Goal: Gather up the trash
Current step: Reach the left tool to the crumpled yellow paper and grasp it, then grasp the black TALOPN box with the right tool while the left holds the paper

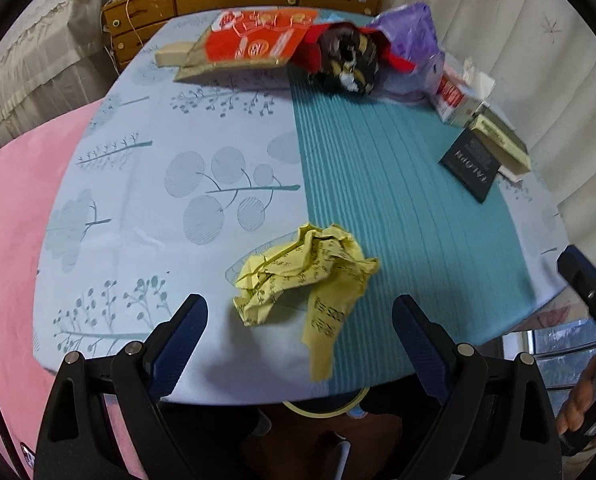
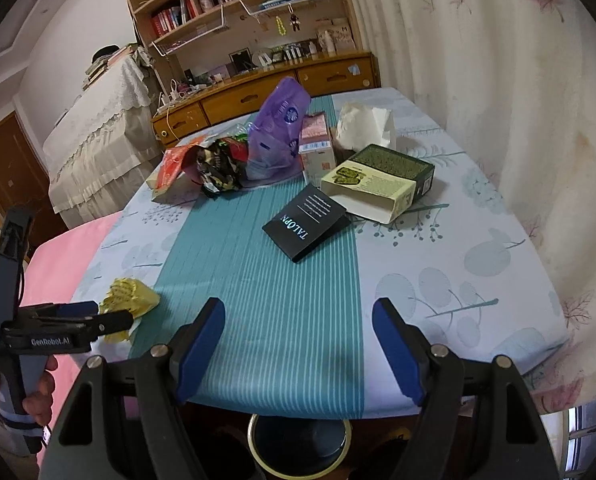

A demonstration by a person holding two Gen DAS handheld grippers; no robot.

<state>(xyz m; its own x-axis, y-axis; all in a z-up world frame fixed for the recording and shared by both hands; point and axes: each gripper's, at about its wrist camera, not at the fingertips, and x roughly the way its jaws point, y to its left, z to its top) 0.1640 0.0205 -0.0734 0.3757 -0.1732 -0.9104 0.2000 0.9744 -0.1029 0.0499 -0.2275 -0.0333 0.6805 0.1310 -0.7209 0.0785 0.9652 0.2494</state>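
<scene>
Left gripper (image 1: 299, 320) tipped down over the near edge of the table, blue pads spread wide apart, nothing clamped. Crumpled yellow printed paper (image 1: 305, 272) lying right there between and just ahead of the fingertips, straddling the seam of pale leaf-patterned cloth (image 1: 146, 208) and teal striped runner (image 1: 397, 184); part of the sheet drooping toward the table's near edge.

Right gripper (image 2: 298, 320) hovering above the runner, jaws also standing open and empty. Black folded card with pale lettering (image 2: 303, 226) ahead of it on the teal stripe, just beside an open cream-and-green cardboard box (image 2: 377, 184).

Farther back, a heap: crinkled black-and-gold wrapper (image 2: 218, 166), purple plastic pouch (image 2: 278, 132), red-and-white flat carton (image 1: 254, 38), small pink-and-white carton (image 2: 317, 148), white tissue (image 2: 363, 126).

Below the table edge, round bin with a yellow rim (image 2: 298, 440) under the right gripper.
</scene>
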